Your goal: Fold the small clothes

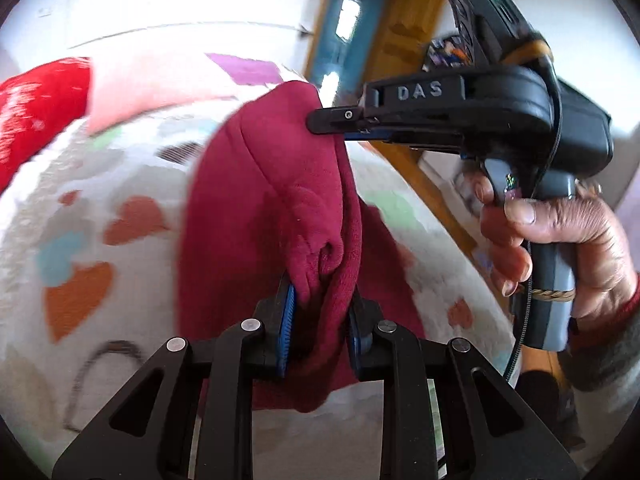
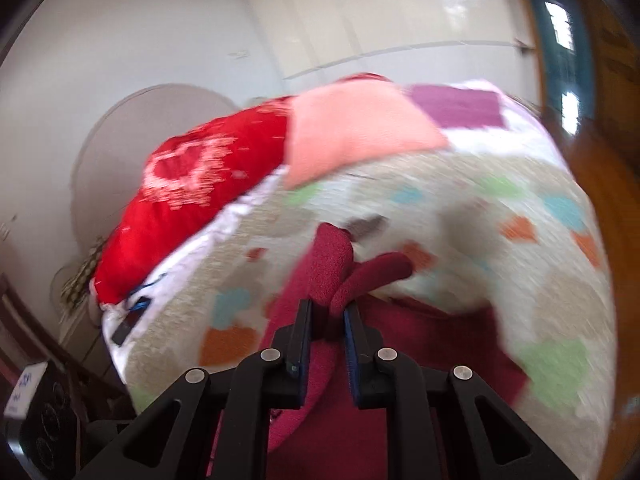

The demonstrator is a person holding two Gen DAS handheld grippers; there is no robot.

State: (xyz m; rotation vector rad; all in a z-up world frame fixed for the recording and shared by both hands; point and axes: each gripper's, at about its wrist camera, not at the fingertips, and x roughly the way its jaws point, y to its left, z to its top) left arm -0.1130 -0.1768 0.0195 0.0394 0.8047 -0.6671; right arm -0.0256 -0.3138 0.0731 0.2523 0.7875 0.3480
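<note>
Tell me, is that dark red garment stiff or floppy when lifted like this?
Probably floppy: the dark red garment sags and bunches in soft folds between the left gripper and the right gripper. Its fuzzy fleece surface likely grips the pads rather than slipping. It looks light, hanging from two small pinches.

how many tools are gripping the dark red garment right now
2. The left tool is shut on a bunched fold of the dark red garment near its lower end; the right tool pinches its upper edge, reaching in from the right.
</note>
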